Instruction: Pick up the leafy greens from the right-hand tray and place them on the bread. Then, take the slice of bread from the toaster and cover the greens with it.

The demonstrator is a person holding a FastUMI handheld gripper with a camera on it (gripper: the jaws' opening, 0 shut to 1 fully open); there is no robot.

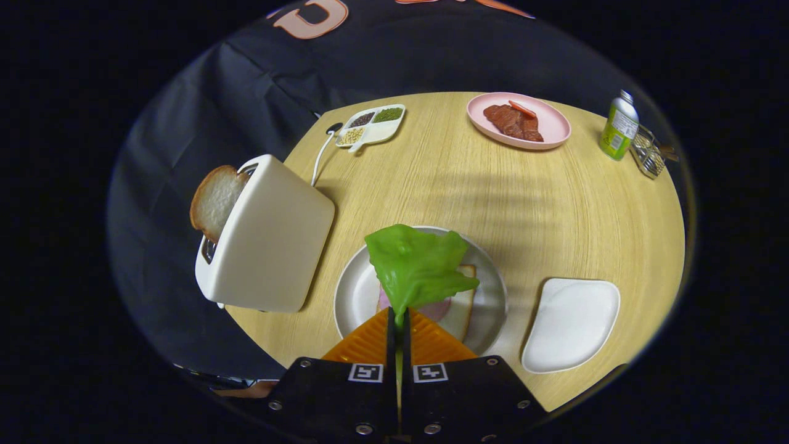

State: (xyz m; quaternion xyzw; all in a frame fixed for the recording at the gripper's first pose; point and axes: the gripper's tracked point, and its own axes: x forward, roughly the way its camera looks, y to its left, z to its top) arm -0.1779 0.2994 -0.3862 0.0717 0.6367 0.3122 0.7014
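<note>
Gripper view: gripper (398, 320) clamping greens (416, 266), toaster (268, 237) beside plate (354, 293).

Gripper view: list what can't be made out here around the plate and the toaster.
- Bread on the plate: mostly covered by the leafy greens held in the shut gripper.
- Pink slice: just an edge shows under the greens.
- Bread slice in the toaster: lower part hidden in the slot.
- Plate's near rim: behind the jaws.
</note>
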